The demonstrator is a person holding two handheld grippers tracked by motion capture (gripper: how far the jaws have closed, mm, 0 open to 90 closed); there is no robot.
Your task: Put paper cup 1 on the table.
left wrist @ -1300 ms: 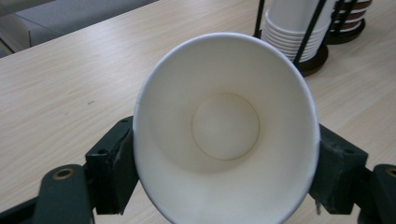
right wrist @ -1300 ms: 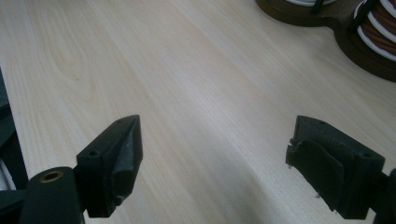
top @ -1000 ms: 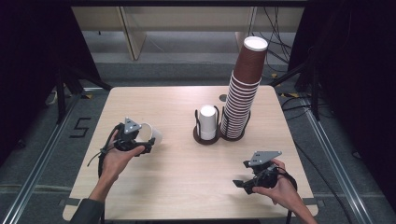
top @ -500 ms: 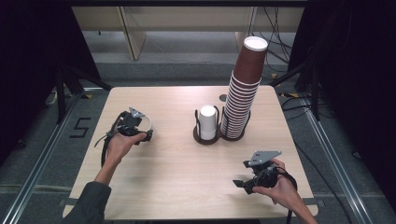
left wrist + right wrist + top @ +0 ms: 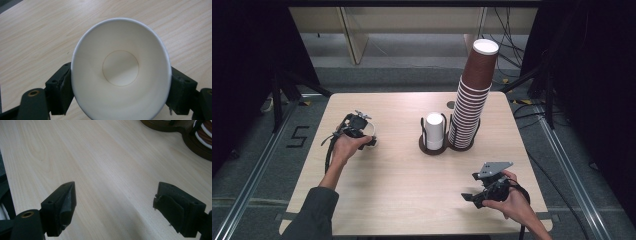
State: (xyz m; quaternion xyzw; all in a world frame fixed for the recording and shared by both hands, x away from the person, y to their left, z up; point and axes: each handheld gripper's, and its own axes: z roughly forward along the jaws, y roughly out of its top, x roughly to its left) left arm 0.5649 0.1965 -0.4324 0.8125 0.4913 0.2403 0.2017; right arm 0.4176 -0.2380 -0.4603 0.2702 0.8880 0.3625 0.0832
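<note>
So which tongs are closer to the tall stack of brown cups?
The right tongs, but only slightly. They sit in front of the cup stack, near the table's front edge. The left tongs are across the table, holding a white cup.

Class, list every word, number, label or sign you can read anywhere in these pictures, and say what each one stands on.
"5": a dark figure on the grey floor left of the table, in the high view; it reads as a 5, though it might be an S.
No print is readable on the white cup in the left gripper, on the brown cup stack or on the cup holder.
</note>
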